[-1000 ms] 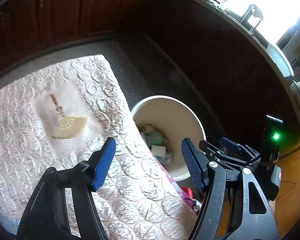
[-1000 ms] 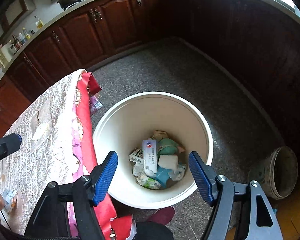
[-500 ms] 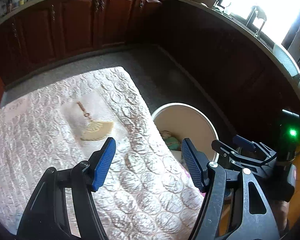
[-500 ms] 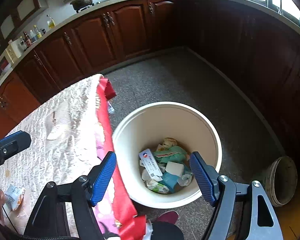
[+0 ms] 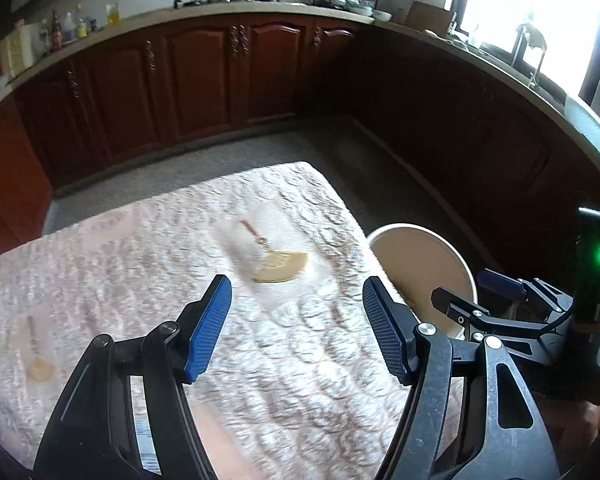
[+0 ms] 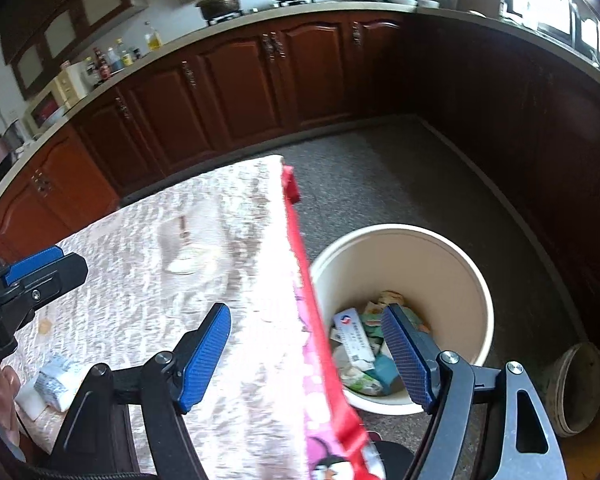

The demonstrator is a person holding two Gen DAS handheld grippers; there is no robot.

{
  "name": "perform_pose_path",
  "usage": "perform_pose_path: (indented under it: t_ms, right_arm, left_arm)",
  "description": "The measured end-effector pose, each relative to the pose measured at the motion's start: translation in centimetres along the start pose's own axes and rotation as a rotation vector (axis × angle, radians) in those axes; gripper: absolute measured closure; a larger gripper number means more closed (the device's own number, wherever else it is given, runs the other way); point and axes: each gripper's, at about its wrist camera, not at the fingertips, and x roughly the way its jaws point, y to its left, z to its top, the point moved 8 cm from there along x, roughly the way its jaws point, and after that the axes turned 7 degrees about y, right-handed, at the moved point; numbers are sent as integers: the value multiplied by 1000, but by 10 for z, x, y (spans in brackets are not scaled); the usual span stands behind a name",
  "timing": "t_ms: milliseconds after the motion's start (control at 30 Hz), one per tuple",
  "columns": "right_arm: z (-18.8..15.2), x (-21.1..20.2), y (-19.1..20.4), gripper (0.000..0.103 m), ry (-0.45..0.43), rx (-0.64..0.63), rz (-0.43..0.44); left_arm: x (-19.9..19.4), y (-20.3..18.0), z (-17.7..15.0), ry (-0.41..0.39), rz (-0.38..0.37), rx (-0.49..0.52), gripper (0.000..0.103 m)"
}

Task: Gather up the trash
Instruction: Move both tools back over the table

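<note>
Cloth (image 5: 148, 248) is covering the table beside the white bin (image 6: 440, 240), which is standing at its edge for easy drops. Right gripper (image 6: 306, 354), jaws just opening and empty, is straddling that edge. Left gripper (image 5: 296, 328) is hanging open, holding nothing. Only the right view is showing binned boxes (image 6: 352, 340) and a remaining packet (image 6: 60, 380) on the cloth.

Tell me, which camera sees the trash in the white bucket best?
The right wrist view: it looks down into the bucket at the trash. The left wrist view shows only the bucket's rim and inner wall.
</note>
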Motion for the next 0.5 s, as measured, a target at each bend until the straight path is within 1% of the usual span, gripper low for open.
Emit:
perform_pose_path:
  t_ms: [200, 500]
  right_arm:
    - [-2, 2, 42, 26, 5, -60, 30]
    - [-13, 5, 102, 25, 19, -157, 80]
  left_arm:
    - [-20, 36, -11, -30, 57, -35, 36]
    - [-41, 94, -38, -18, 117, -111, 36]
